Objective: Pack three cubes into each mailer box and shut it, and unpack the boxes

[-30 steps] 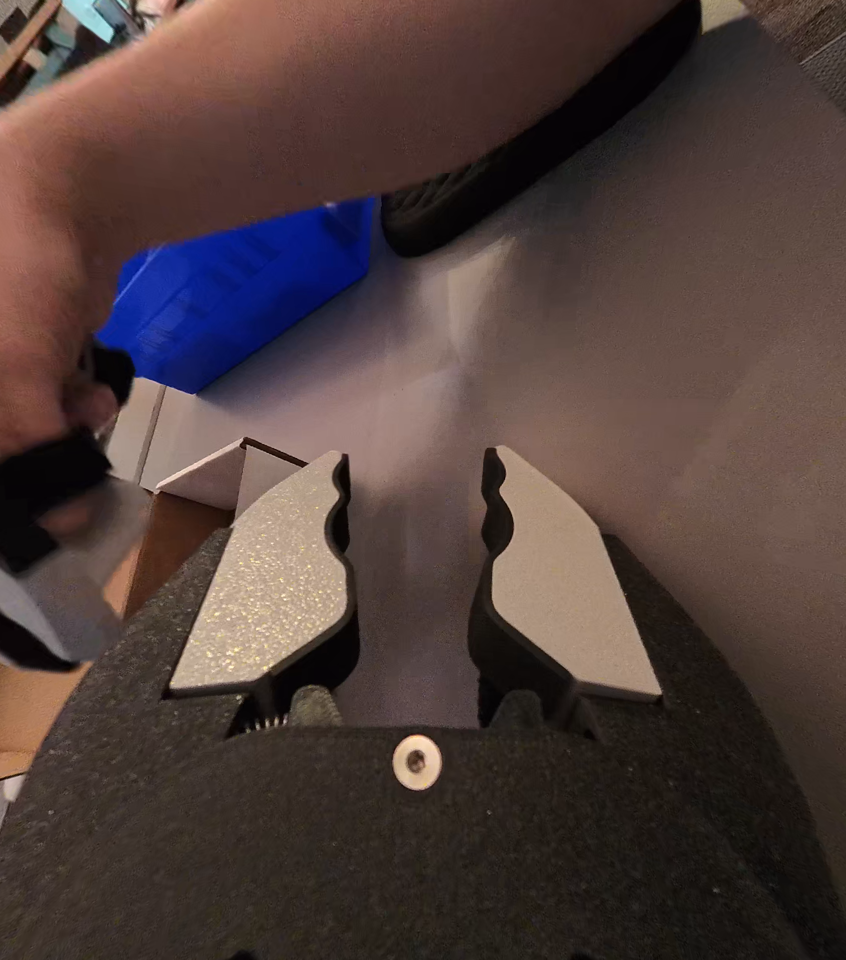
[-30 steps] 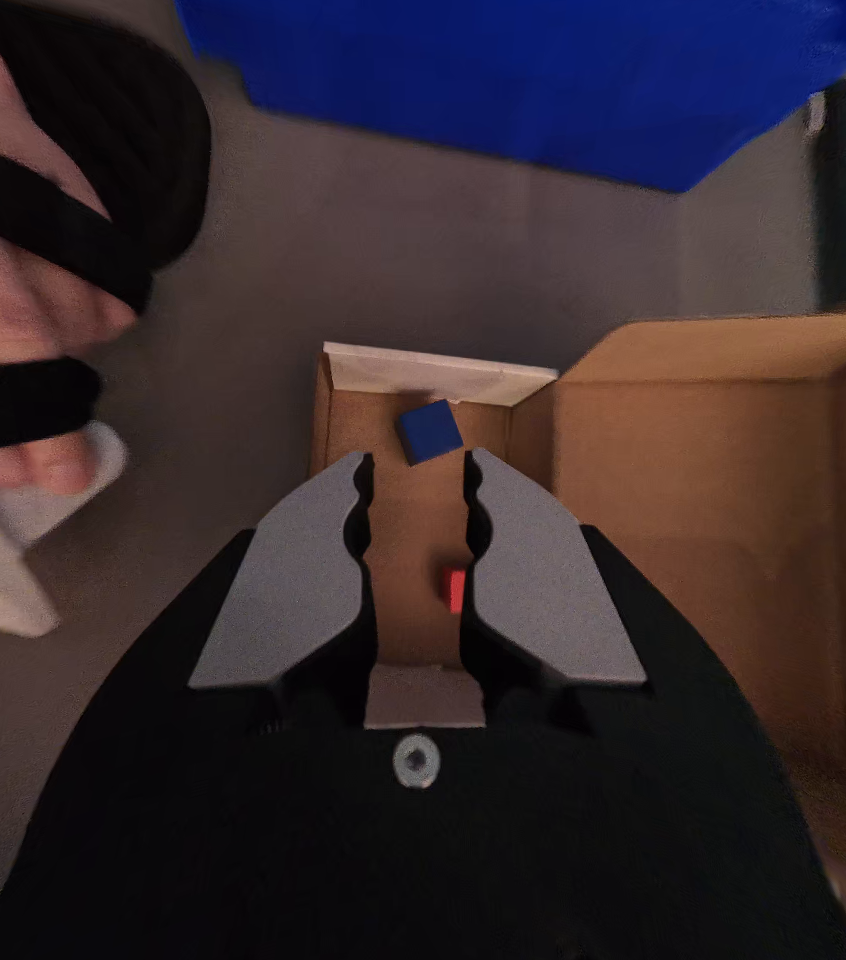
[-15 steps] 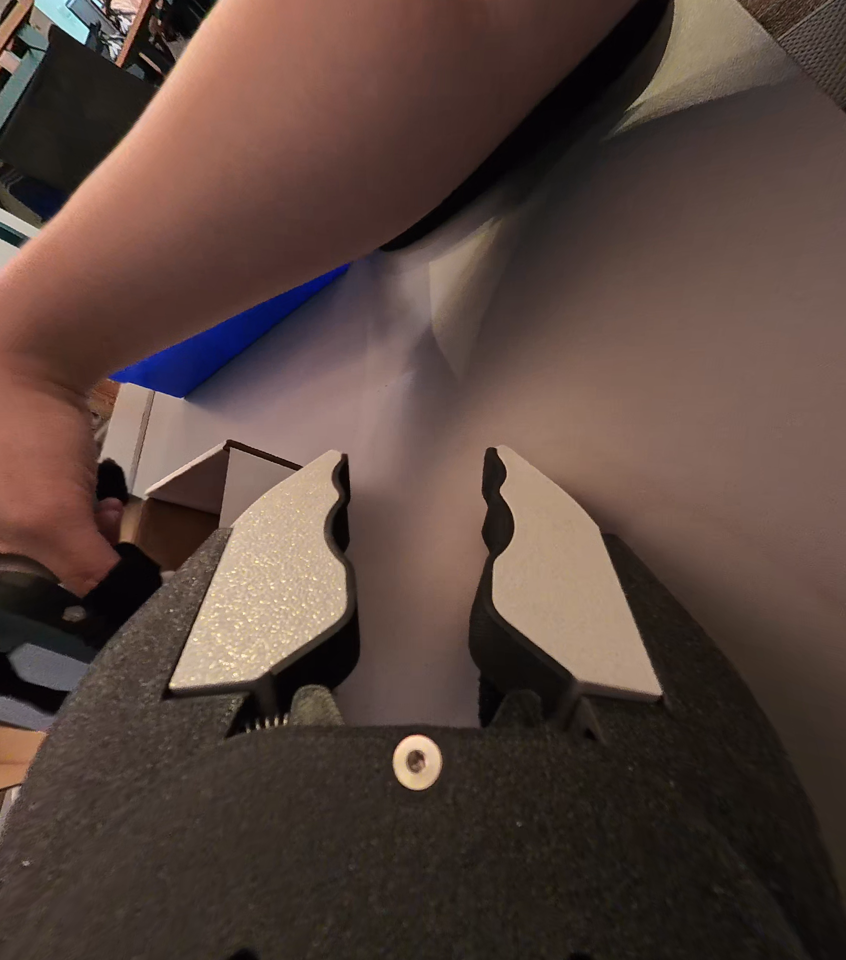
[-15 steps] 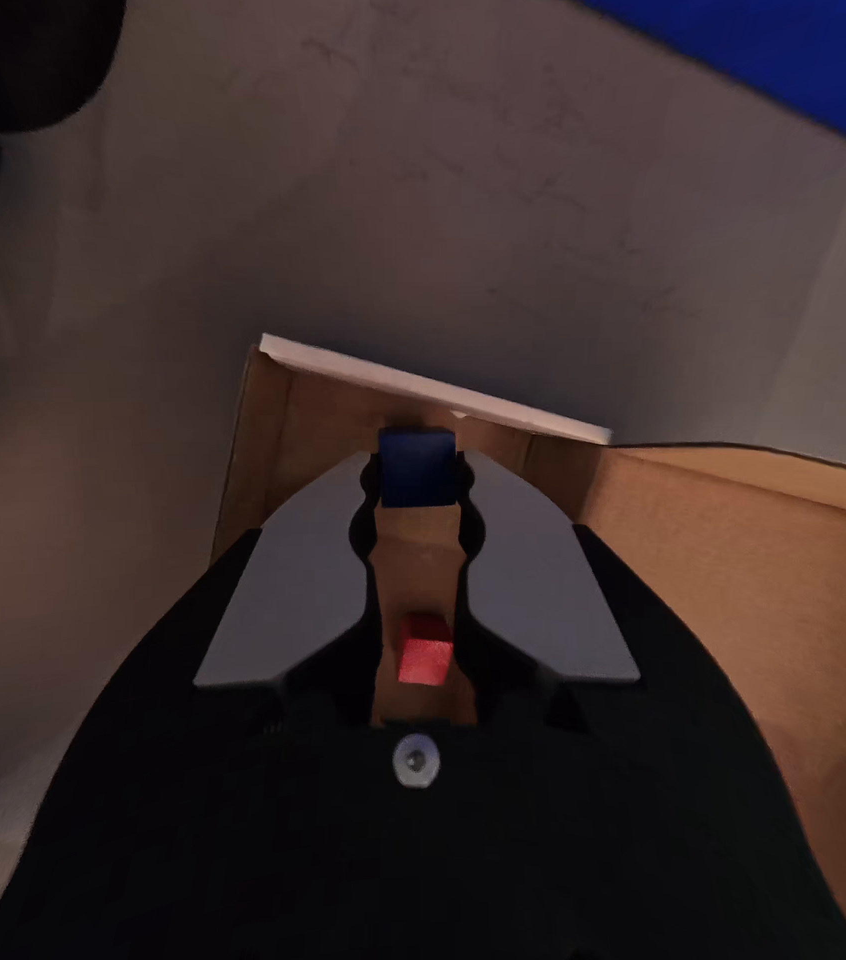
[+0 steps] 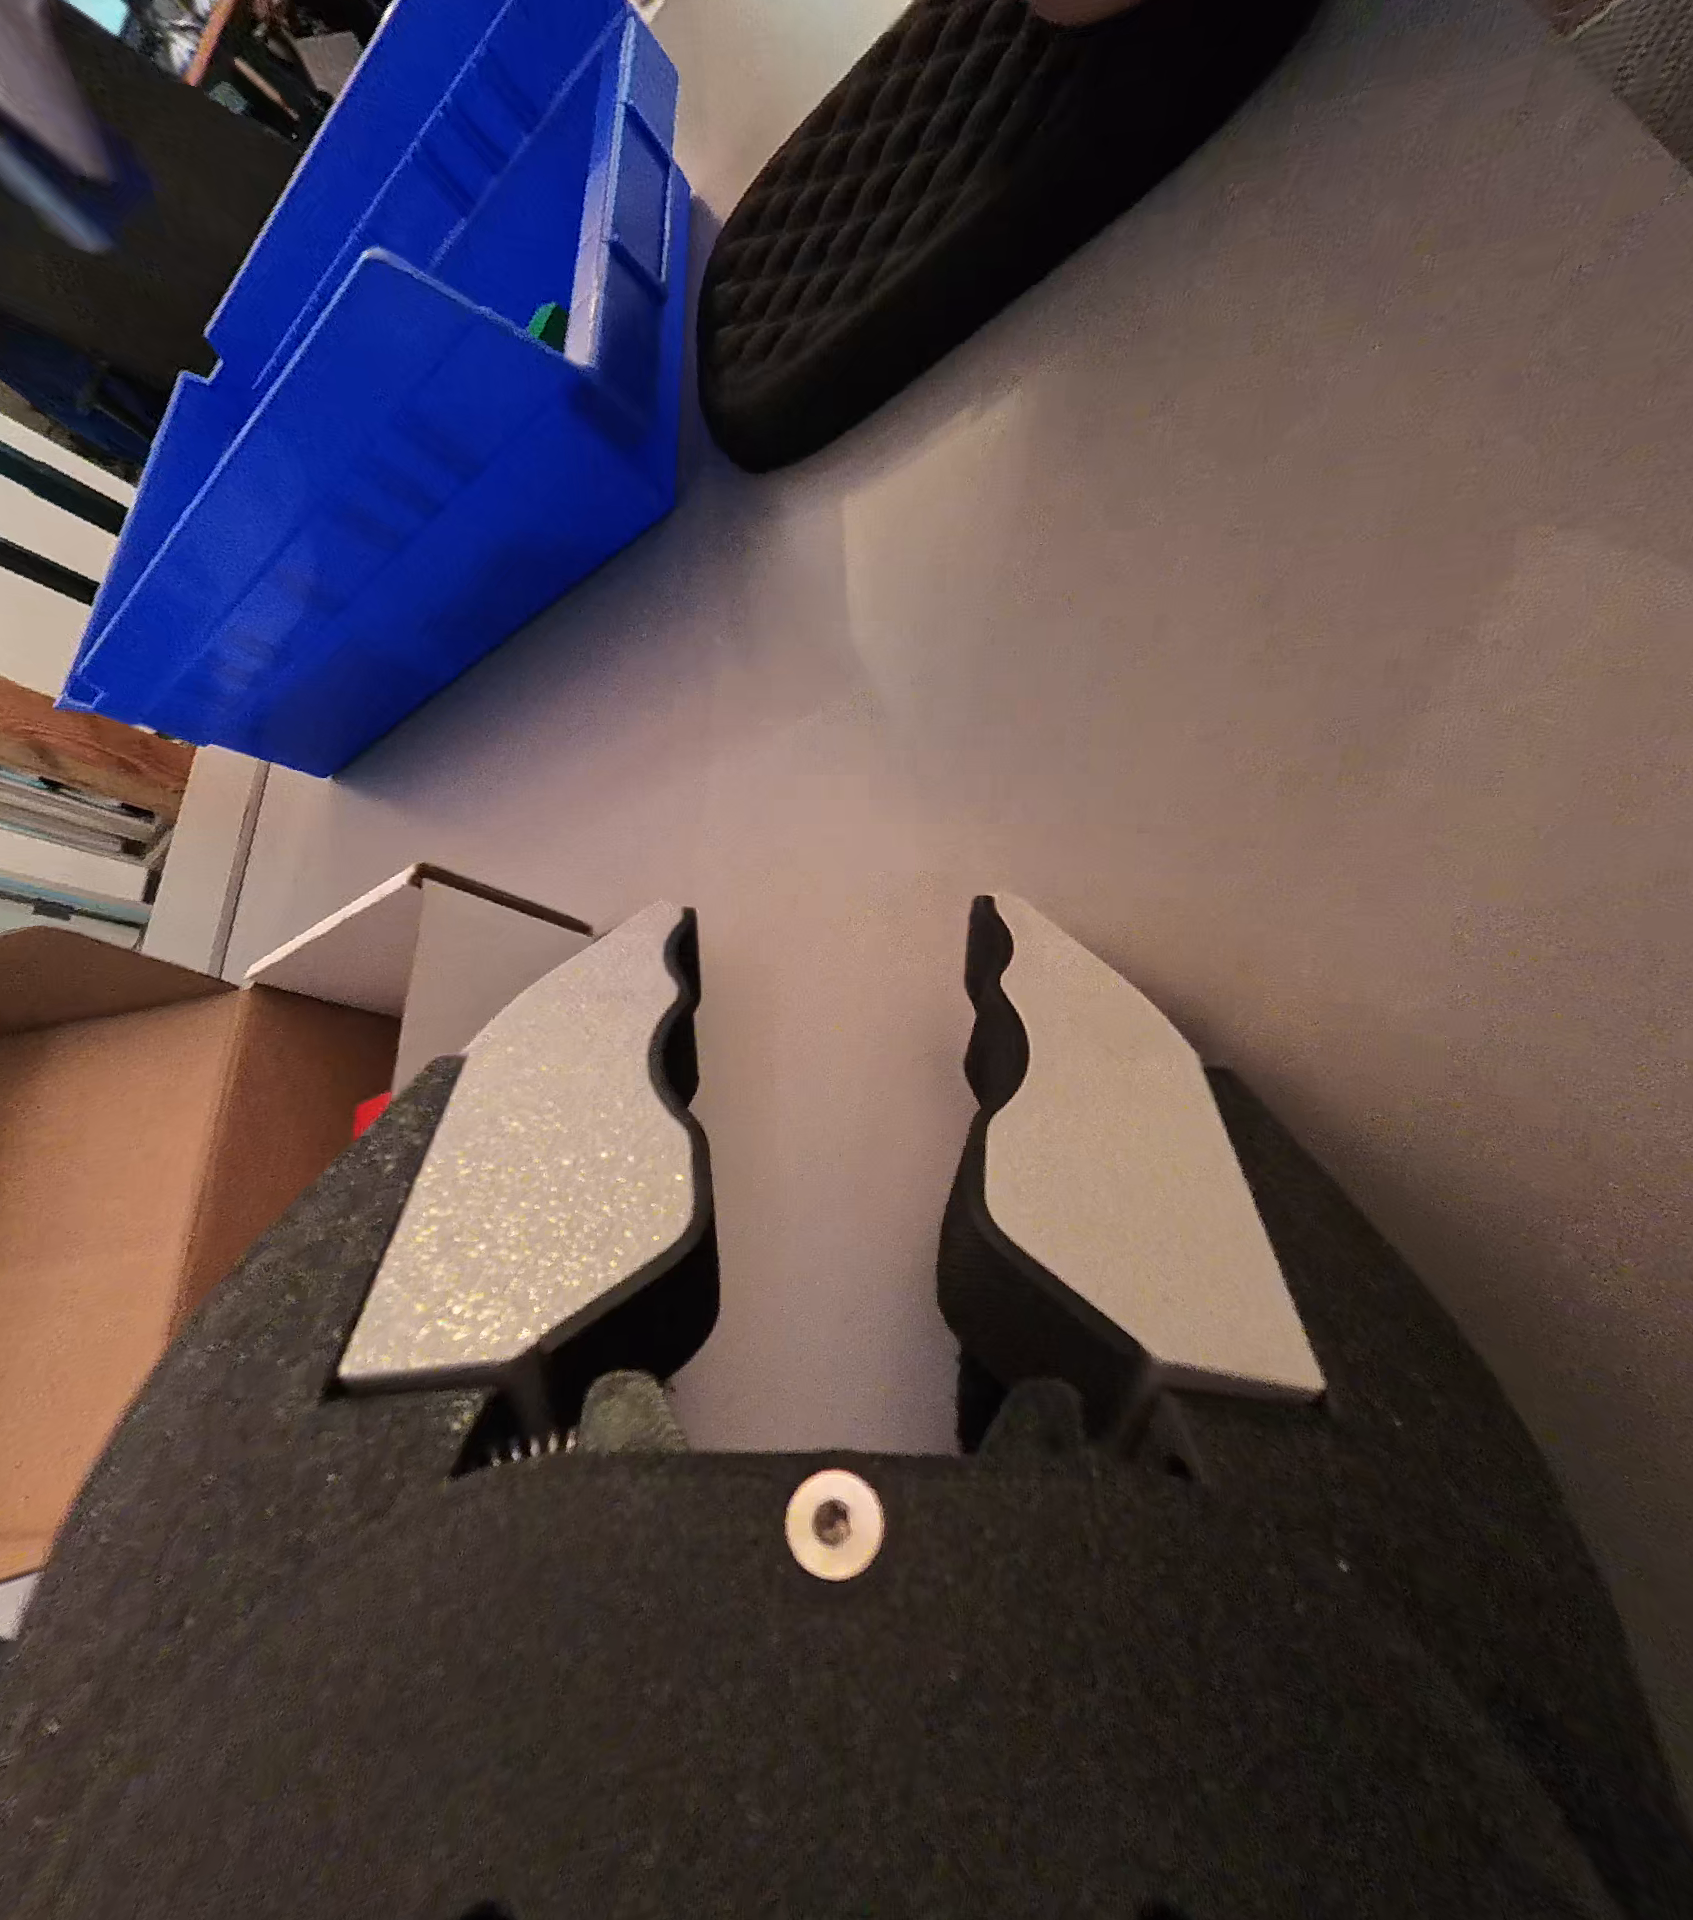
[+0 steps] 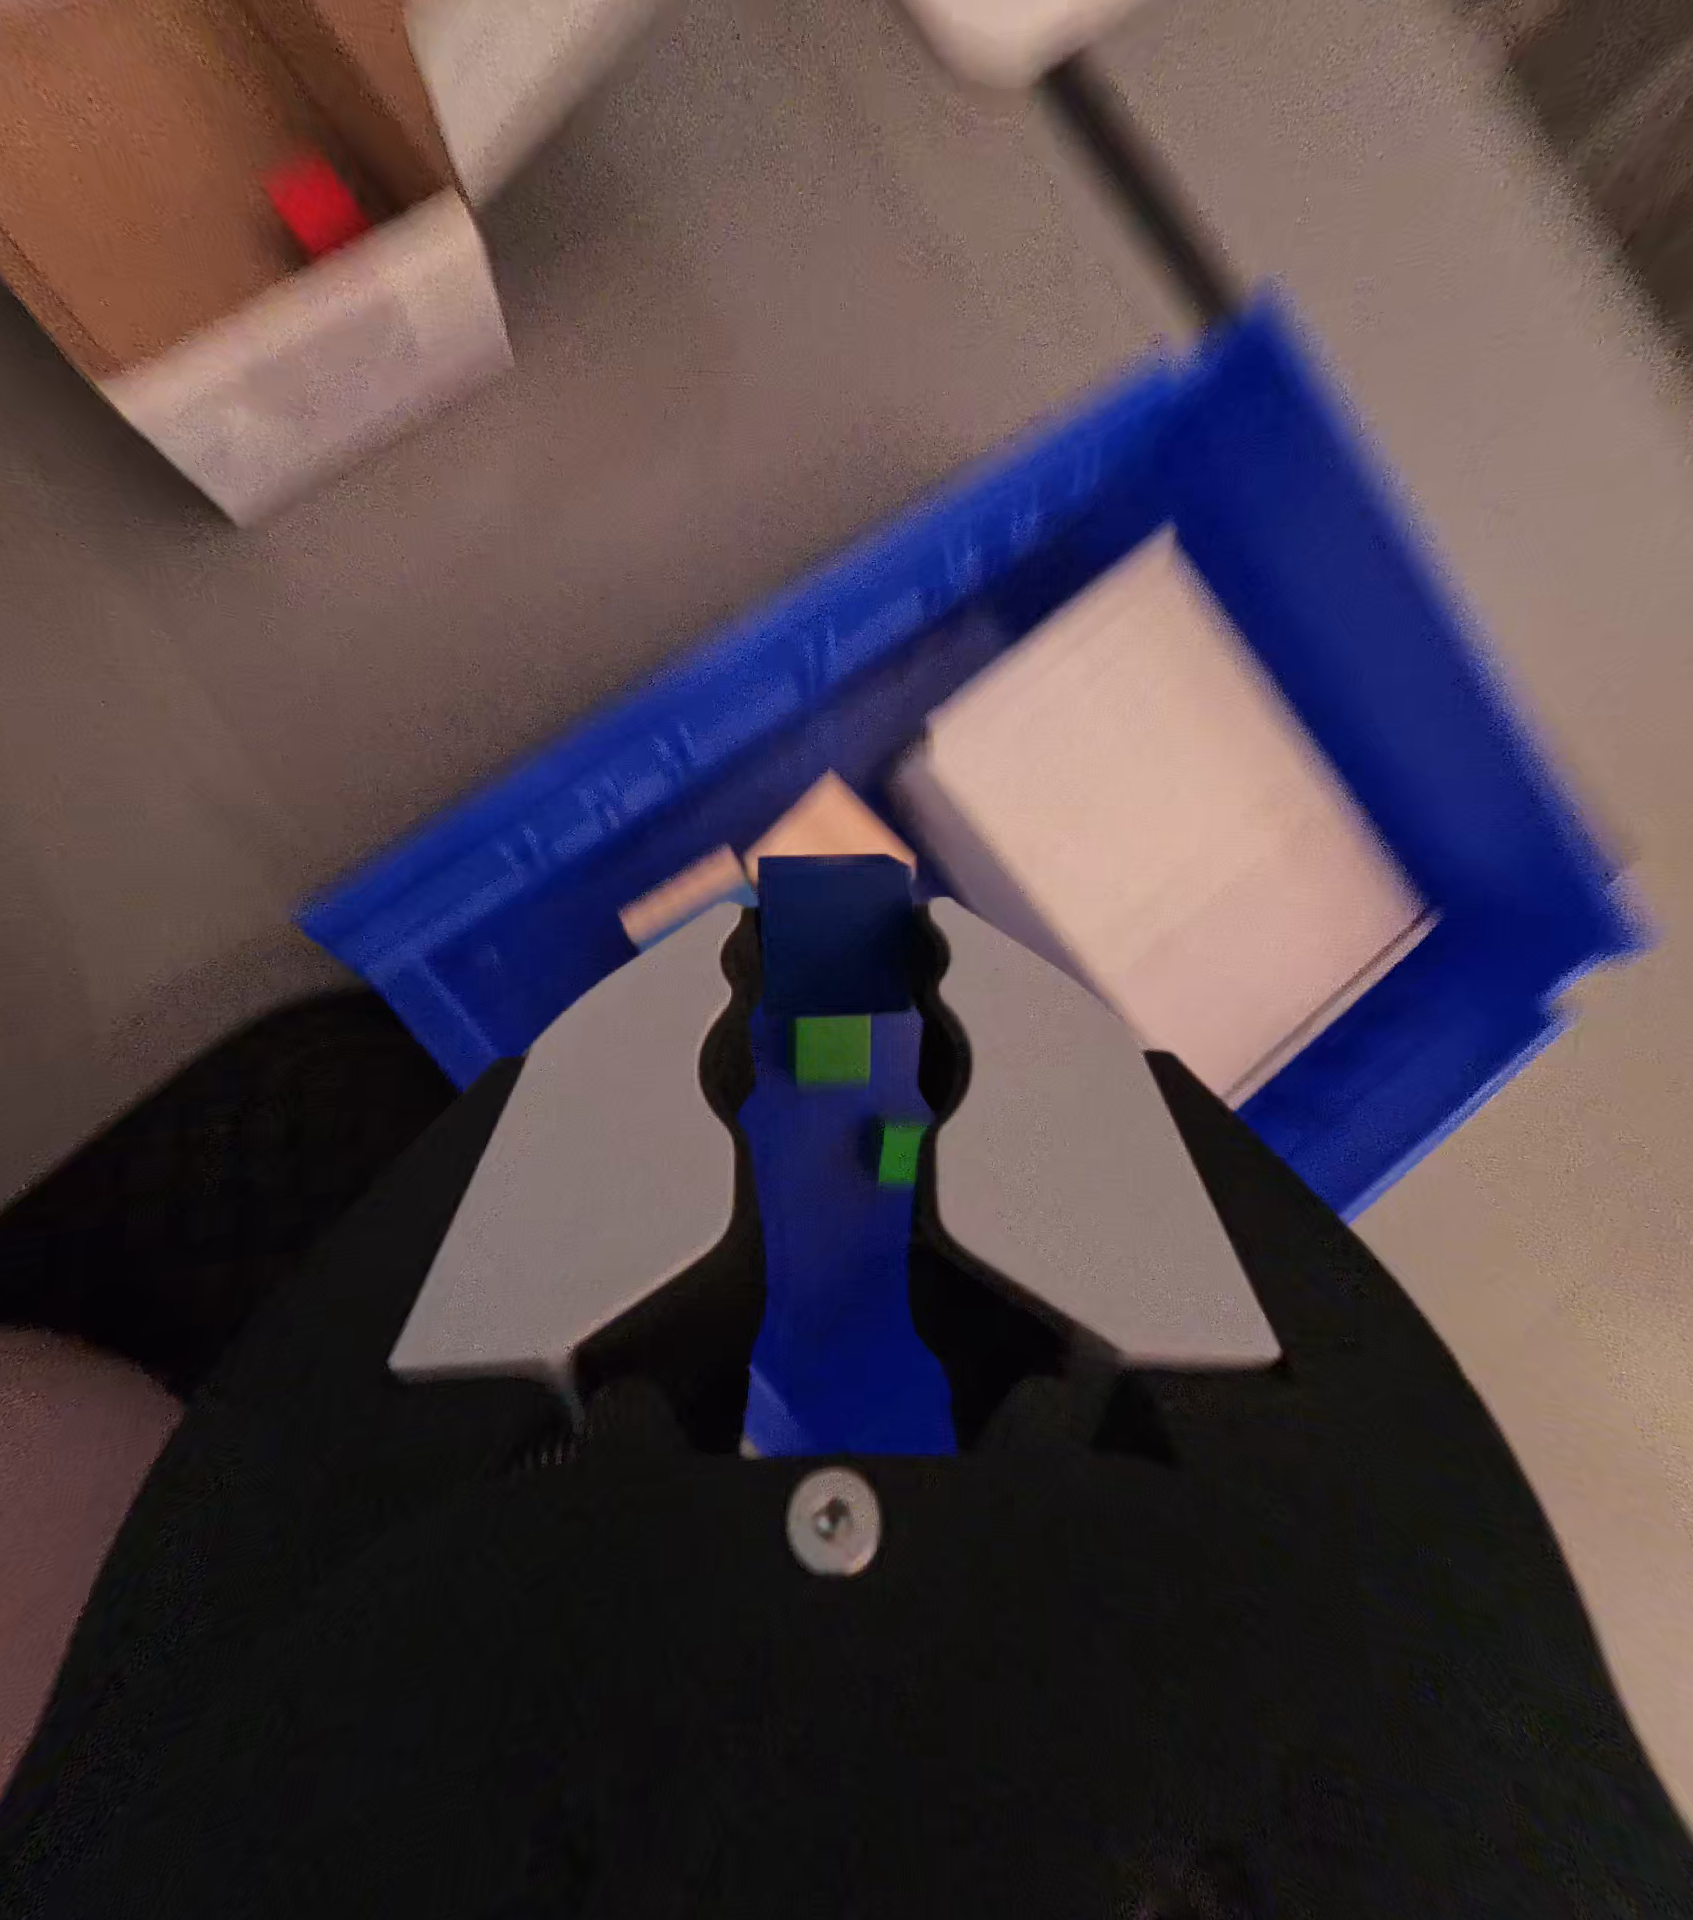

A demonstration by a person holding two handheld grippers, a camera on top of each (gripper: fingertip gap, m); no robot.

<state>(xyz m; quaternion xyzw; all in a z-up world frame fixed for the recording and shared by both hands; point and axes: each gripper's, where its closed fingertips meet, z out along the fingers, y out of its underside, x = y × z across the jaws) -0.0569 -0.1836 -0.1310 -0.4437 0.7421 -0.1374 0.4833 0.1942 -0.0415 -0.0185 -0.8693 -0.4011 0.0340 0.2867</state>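
My right gripper (image 6: 834, 920) is shut on a dark blue cube (image 6: 831, 930) and holds it above the blue bin (image 6: 1341, 499). Two green cubes (image 6: 831, 1049) lie on the bin's floor below it, beside a shut white mailer box (image 6: 1164, 810). An open mailer box (image 6: 156, 187) with a red cube (image 6: 312, 203) inside sits at the upper left. My left gripper (image 5: 831, 925) is open and empty over the bare grey table (image 5: 1237, 727). The open box (image 5: 94, 1143) is to its left, and the blue bin (image 5: 385, 499) stands farther off.
A black quilted pad (image 5: 925, 229) lies on the table beyond the left gripper, next to the bin. A tan block (image 6: 821, 821) shows in the bin behind the held cube. The table's edge and shelving show at the left of the left wrist view. Across from one pair of fingers to the other is roughly 30 cm.
My right gripper closed on the blue cube in the open box, lifted it out and carried it over the blue bin. The arm has left the left wrist view. My left gripper stays open.
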